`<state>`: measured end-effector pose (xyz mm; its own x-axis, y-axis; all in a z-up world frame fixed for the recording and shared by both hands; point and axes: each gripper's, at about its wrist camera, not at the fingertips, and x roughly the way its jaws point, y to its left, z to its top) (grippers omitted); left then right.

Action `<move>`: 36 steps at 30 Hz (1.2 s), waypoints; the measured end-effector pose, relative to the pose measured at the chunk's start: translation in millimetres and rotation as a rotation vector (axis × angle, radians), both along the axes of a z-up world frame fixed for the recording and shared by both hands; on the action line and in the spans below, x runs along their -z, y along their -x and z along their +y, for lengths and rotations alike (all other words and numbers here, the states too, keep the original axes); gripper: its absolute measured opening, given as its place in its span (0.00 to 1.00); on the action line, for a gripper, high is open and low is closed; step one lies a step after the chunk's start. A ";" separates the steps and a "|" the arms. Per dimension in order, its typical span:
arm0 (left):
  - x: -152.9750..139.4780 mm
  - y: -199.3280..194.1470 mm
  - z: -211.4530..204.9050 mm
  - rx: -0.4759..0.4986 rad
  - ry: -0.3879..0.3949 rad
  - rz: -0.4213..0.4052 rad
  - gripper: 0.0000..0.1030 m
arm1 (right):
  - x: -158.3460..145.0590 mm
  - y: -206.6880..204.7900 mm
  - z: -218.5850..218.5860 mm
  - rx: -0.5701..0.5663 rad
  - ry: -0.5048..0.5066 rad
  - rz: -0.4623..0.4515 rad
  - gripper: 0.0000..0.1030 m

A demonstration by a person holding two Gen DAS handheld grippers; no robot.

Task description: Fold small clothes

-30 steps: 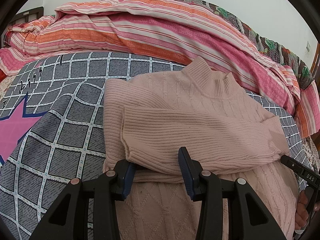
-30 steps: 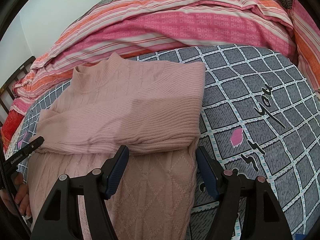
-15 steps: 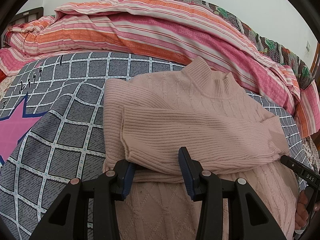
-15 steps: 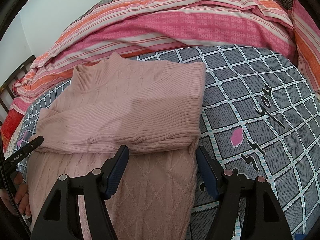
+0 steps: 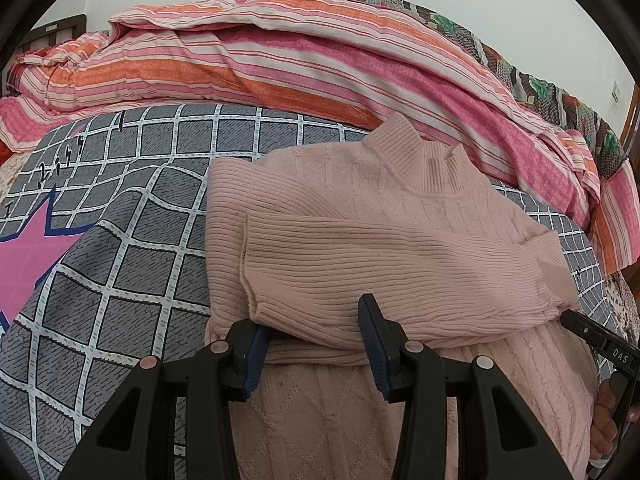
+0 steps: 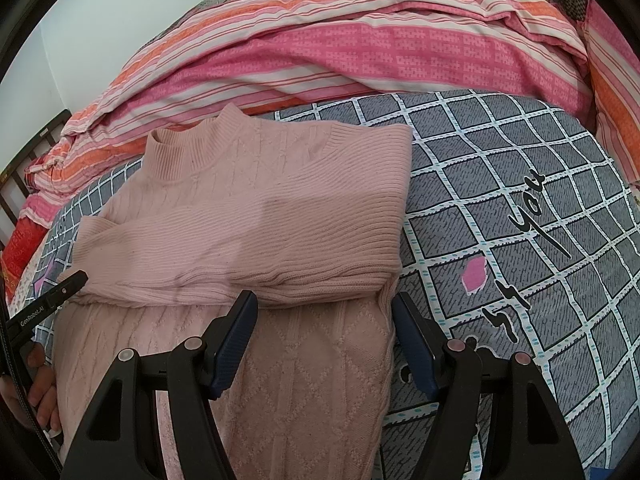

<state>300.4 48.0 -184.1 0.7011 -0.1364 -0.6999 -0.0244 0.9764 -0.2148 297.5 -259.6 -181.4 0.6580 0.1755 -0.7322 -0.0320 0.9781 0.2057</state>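
A grey bedsheet [image 5: 132,240] with a white grid, a pink star [image 5: 28,256] and black script lettering [image 6: 528,216] covers the bed. A pink-and-orange striped quilt [image 5: 280,52] is bunched behind it, before a white wall [image 6: 100,20].

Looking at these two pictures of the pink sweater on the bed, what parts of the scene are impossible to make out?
- Sweater hem: cut off by the bottom edge in both views, behind the black tool frames.
- Lower sleeve: covered by the upper sleeve in both views.
- Hands holding the tools: only fingers show at each picture's edge.
- Whether the left gripper jaws pinch the fabric: left view, the folded sleeve hides its left pad.
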 end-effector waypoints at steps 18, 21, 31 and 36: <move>-0.1 0.3 -0.9 -0.001 -0.001 0.000 0.41 | -0.1 -0.3 -0.2 -0.002 0.000 0.000 0.66; -0.2 0.3 -0.6 -0.001 0.000 0.000 0.41 | -0.1 -0.2 -0.2 -0.002 0.001 0.000 0.66; -0.2 0.4 -1.2 -0.002 -0.001 0.000 0.41 | 0.1 -0.2 -0.5 -0.015 -0.002 -0.004 0.66; -0.2 0.5 -1.3 -0.002 -0.001 0.000 0.41 | 0.1 -0.3 -0.4 -0.016 -0.002 -0.004 0.66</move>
<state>299.9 46.7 -183.8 0.7016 -0.1348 -0.6997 -0.0260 0.9764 -0.2142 297.8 -260.0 -181.5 0.6579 0.1877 -0.7293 -0.0482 0.9770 0.2079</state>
